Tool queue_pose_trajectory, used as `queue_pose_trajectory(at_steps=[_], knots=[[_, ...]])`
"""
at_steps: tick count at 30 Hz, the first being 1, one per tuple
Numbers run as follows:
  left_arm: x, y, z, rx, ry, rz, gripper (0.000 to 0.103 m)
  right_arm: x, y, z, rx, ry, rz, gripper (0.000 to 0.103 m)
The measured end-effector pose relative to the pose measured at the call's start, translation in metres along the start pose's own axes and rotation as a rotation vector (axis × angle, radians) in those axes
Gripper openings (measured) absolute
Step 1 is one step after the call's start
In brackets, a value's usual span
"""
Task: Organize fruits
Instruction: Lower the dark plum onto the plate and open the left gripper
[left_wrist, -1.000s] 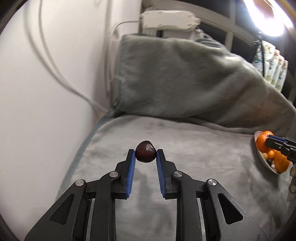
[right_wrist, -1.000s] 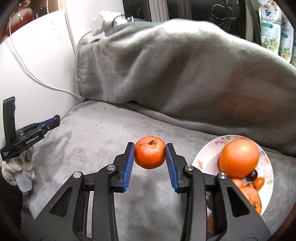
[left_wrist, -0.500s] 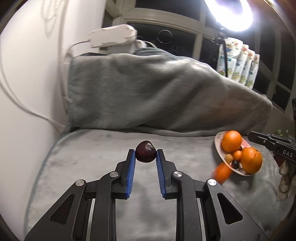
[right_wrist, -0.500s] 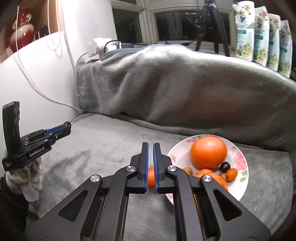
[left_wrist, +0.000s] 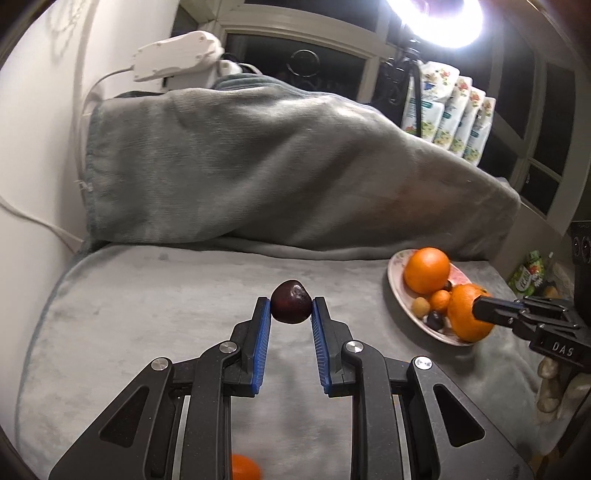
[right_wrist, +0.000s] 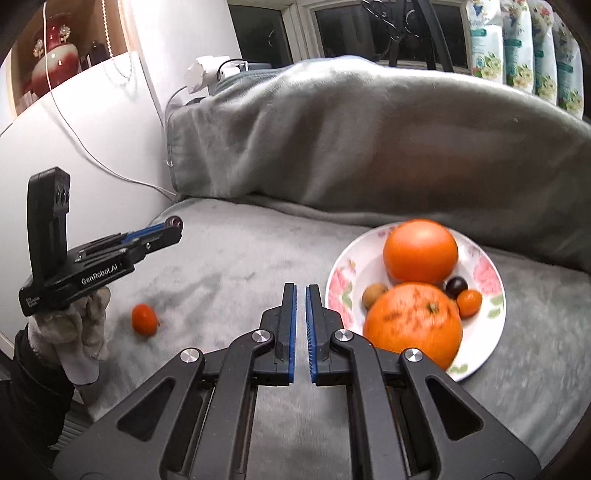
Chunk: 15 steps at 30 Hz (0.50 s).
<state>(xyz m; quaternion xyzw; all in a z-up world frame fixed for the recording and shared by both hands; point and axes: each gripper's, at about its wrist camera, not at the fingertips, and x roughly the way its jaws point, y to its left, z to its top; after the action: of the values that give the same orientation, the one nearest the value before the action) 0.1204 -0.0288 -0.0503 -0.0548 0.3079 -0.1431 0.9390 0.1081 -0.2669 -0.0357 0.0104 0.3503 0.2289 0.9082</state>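
The left gripper (left_wrist: 291, 308) clenches a dark red round plum (left_wrist: 291, 302) above the grey fleece blanket (right_wrist: 236, 258) — the right gripper (right_wrist: 300, 291) is clenched empty, the white floral plate (right_wrist: 491, 332) of oranges at its two o'clock.

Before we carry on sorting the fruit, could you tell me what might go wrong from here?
1. The small orange fruit lies loose on the grey blanket, away from the plate; it may roll further.
2. The left gripper pinches the dark plum at its fingertips only; it could slip.
3. The plate looks crowded, so added fruit may tumble off.
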Motion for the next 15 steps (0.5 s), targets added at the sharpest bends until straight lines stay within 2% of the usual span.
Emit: queue_pose_trajectory(at_steps=[8,13,15], knots=[[0.019,-0.047,0.008,0.069,0.010,-0.100,0.021,-0.031,-0.024,-0.017,0.087,-0.038,-0.042,0.006],[0.033,-0.085,0.013,0.121,0.018,-0.167,0.021,-0.048,-0.038,-0.028,0.111,-0.049,-0.080,0.010],[0.038,-0.096,0.014,0.136,0.022,-0.186,0.021,-0.053,-0.043,-0.031,0.122,-0.056,-0.091,0.018]])
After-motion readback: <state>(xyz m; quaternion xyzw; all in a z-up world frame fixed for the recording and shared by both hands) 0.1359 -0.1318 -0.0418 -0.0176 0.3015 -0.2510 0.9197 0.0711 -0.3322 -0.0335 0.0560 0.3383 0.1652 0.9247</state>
